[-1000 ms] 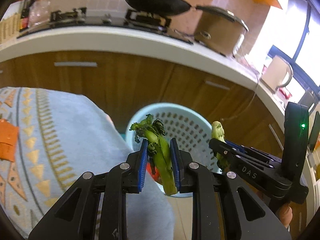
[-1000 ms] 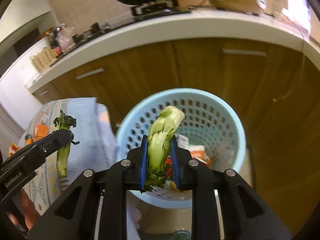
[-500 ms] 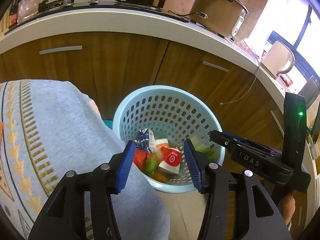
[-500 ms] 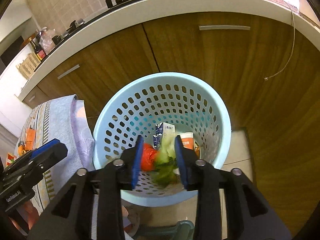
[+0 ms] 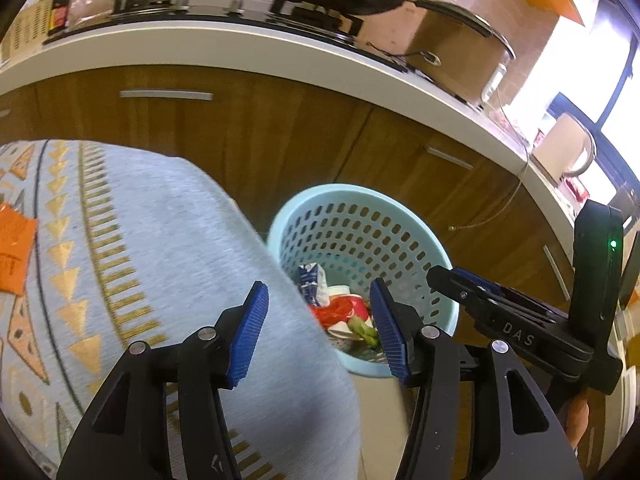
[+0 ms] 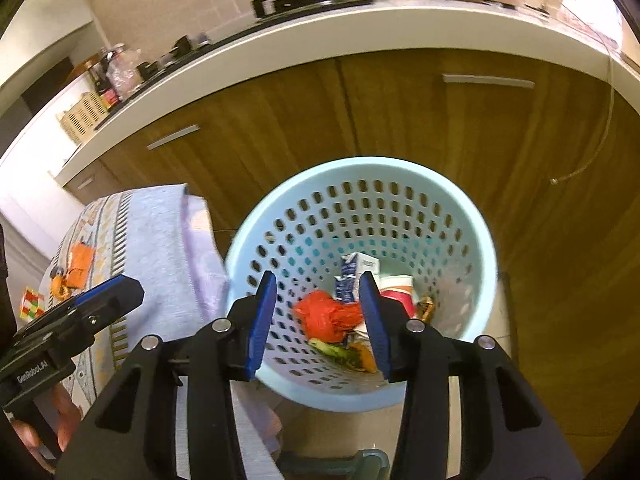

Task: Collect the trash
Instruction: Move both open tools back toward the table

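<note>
A light blue perforated basket (image 5: 360, 216) (image 6: 460, 216) stands on the floor against the wooden cabinets. Inside lie a red crumpled wrapper (image 6: 330, 314), a small carton (image 6: 354, 272), a cup and green vegetable stalks (image 5: 362, 326) (image 6: 332, 348). My left gripper (image 5: 316, 332) is open and empty, above the table edge just left of the basket. My right gripper (image 6: 318, 318) is open and empty, above the basket's near side. The right gripper also shows at the right of the left wrist view (image 5: 500, 316).
A table with a blue patterned cloth (image 5: 120, 260) (image 6: 152, 236) stands left of the basket. Orange scraps (image 5: 14, 248) (image 6: 78, 266) and a colourful cube (image 6: 32, 304) lie on it. A white counter (image 5: 240, 44) with a stove, wok and pot runs behind.
Both grippers held vegetable stalks one second ago. Both opened and the stalks dropped into the basket. My left gripper has since moved left and back over the table edge.
</note>
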`<state>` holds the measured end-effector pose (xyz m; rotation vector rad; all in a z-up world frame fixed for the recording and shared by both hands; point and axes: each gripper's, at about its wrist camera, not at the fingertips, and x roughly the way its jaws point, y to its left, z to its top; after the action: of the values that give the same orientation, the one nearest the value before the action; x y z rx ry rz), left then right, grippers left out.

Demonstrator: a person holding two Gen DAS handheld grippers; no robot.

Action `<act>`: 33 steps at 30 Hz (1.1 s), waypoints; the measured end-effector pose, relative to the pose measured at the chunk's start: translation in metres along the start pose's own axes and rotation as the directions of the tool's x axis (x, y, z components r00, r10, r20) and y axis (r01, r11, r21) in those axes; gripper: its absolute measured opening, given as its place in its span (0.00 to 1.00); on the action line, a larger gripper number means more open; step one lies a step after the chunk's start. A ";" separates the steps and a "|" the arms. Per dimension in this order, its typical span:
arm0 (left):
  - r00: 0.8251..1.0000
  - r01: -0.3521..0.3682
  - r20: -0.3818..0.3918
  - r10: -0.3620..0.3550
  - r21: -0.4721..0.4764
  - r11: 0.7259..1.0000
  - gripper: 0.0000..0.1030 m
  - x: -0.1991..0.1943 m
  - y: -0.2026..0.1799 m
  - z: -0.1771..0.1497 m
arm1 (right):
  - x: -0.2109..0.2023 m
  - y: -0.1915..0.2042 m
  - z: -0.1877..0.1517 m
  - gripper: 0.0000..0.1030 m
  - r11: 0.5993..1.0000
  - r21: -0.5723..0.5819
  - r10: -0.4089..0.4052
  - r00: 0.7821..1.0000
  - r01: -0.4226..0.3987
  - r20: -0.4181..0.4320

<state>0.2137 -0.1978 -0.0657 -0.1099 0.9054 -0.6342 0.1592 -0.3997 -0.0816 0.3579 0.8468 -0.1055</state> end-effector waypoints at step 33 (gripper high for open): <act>0.905 -0.356 0.022 0.425 -0.509 0.784 0.56 -0.114 0.226 -0.009 | 0.027 0.217 -0.009 0.45 0.893 -0.411 0.172 0.983 -0.184 -0.068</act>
<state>0.2610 0.0514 -0.0700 -0.4116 0.9069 0.0123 0.2209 -0.1921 -0.0490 0.0326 0.8375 0.2513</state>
